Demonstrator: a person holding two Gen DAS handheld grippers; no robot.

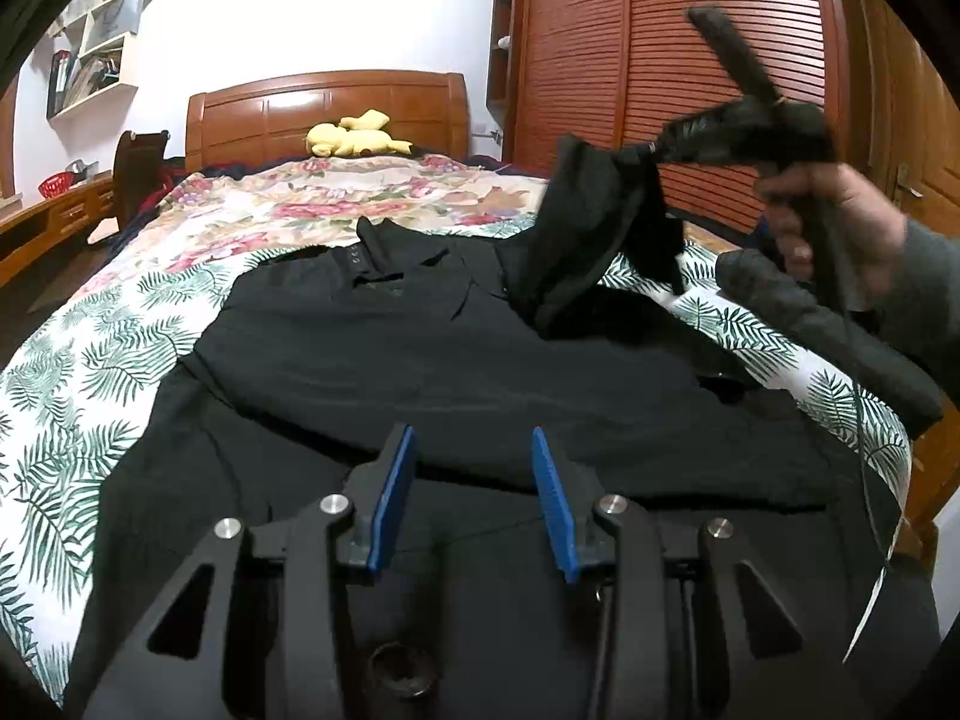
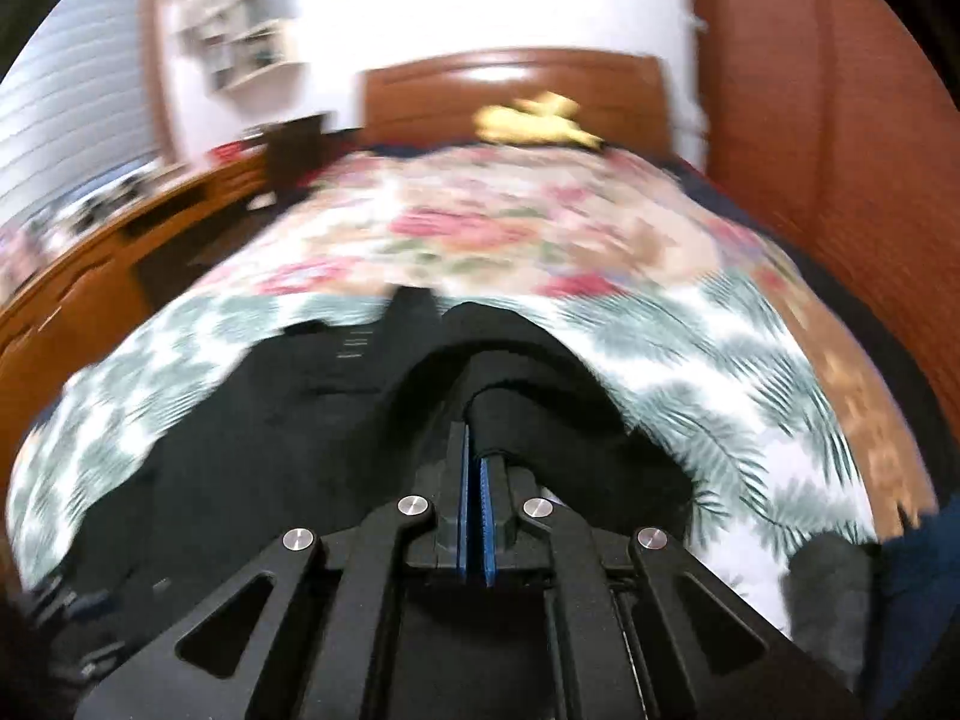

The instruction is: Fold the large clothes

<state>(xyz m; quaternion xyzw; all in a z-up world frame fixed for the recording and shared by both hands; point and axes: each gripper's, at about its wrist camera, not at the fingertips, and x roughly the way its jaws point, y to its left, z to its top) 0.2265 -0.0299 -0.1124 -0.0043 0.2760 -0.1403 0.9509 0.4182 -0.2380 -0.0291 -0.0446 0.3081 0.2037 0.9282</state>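
Observation:
A large black collared shirt [image 1: 420, 360] lies spread on the bed, collar toward the headboard. My left gripper [image 1: 474, 450] is open and empty, low over the shirt's near hem. My right gripper [image 1: 654, 147] is raised at the right of the left wrist view, shut on the shirt's black sleeve [image 1: 594, 228], which hangs lifted off the bed. In the blurred right wrist view my right gripper [image 2: 477, 450] has its blue pads closed on the black sleeve [image 2: 540, 396], with the shirt body [image 2: 270, 432] to the left below.
The bed has a leaf-and-flower bedspread [image 1: 120, 360] and a wooden headboard [image 1: 327, 111] with a yellow plush toy [image 1: 357, 135]. A wooden wardrobe [image 1: 690, 60] stands at the right. A desk [image 1: 54, 210] and a wall shelf [image 1: 96, 36] are at the left.

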